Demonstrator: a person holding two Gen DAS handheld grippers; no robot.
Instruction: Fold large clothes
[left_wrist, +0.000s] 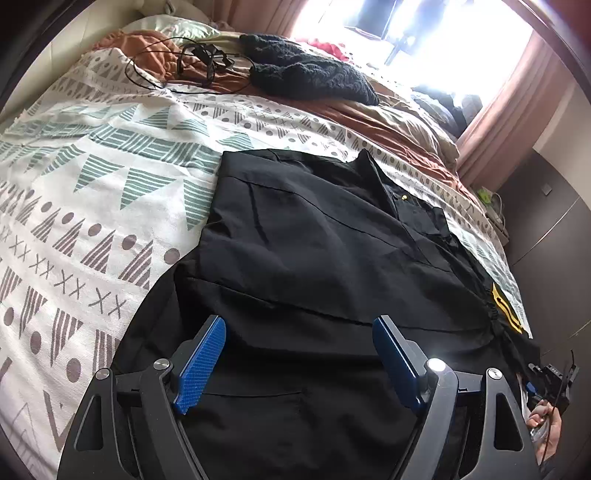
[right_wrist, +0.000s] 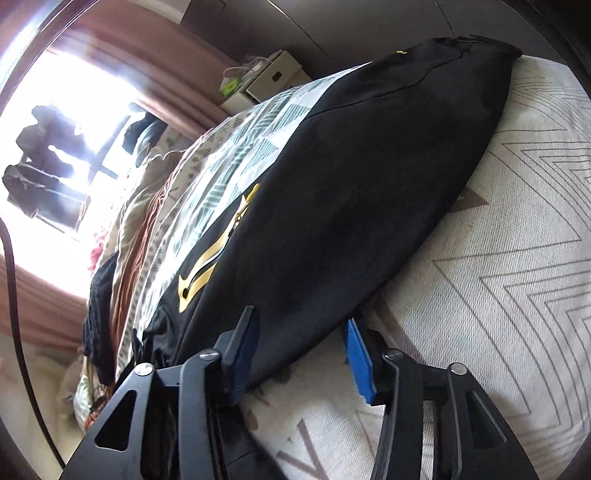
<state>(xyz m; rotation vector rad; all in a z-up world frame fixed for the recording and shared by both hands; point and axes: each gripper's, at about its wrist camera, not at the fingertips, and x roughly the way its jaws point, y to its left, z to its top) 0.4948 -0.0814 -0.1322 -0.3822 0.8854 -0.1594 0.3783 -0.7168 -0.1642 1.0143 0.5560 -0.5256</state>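
White cotton with grey and green triangles, dots and crosses covers the bed: the bedspread stretches away ahead and to the left of our left gripper. Beyond it, far in front of that gripper, we see rust and beige bedding, pink curtains around a glaring window, and a dark wardrobe off to the right.

The black garment, the thing we are folding, lies spread flat on the bedspread directly ahead of and beneath the left gripper, its far edge a straight fold, a yellow emblem showing at its right margin. From the right wrist view the same garment runs away from our right gripper up to the far end of the bed, the emblem just ahead and left of the fingers.

A dark knitted item and a tangle of black cable sit well beyond the garment.

Our left gripper is released, blue pads standing wide above the cloth with nothing pinched. Our right gripper stands with the garment's near edge between its fingers; the left pad sits against the cloth, the right pad just clear of it, so we cannot tell whether it grips.
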